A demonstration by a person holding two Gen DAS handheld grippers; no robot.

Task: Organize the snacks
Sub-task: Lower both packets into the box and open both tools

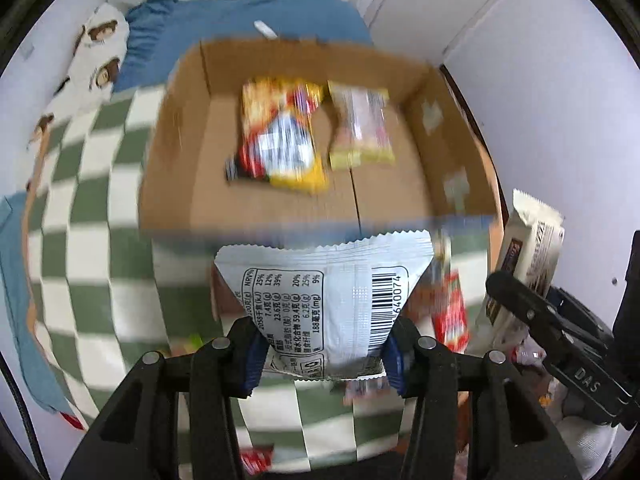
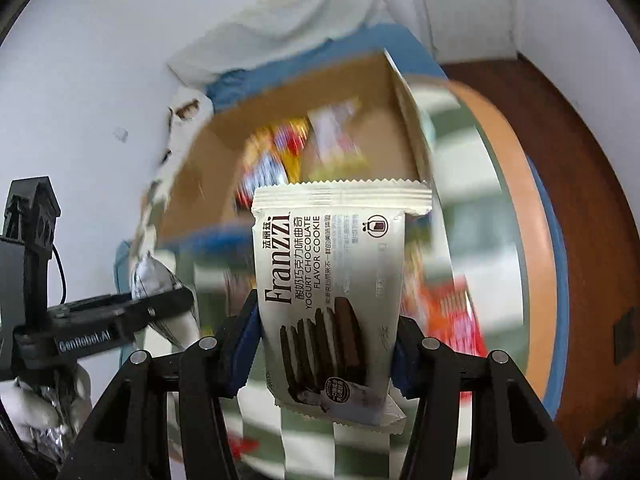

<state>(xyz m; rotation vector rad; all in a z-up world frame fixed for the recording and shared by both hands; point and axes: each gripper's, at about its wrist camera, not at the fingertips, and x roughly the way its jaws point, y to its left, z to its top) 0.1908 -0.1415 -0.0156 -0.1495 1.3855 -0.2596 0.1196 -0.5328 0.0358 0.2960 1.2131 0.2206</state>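
Two packets (image 1: 280, 136) (image 1: 362, 124) in box (image 1: 460, 148); each gripper (image 1: 326, 354) (image 2: 326, 354) clamps one.

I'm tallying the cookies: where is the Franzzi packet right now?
The Franzzi packet is clamped in the right claw, held in the air just short of the cardboard box.

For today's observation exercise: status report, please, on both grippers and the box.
Left gripper shut on silver packet. Right gripper shut on Franzzi cookie pack. Cardboard box ahead, two snacks inside. Path open.
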